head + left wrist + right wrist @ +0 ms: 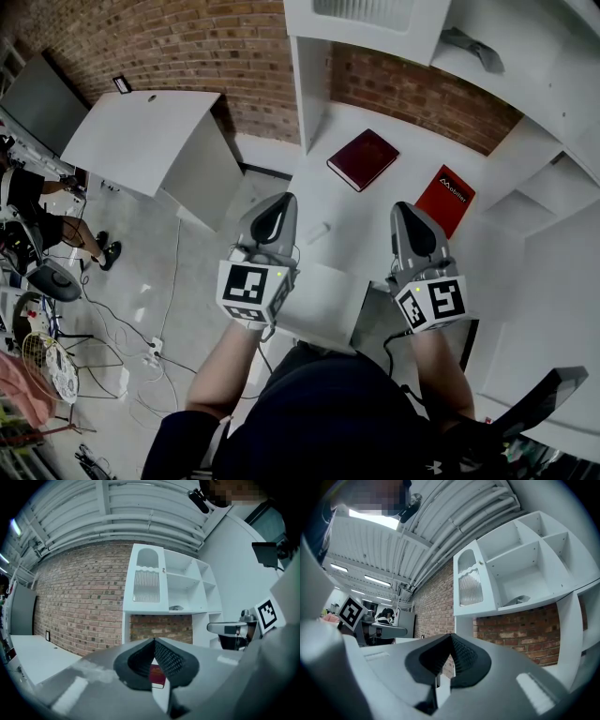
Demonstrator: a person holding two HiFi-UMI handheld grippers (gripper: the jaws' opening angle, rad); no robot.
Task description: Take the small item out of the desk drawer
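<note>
Both grippers hover over the white desk, side by side. My left gripper is shut with nothing in it. The right gripper is also shut and empty. A small white cylinder-like item lies on the desk between them, nearer the left gripper. Below the right gripper a dark opening shows at the desk's front edge. It looks like a pulled-out drawer, and its contents are hidden.
A maroon book and a red book lie further back on the desk. White shelving stands against the brick wall. A second white table is at left, with cables on the floor beneath.
</note>
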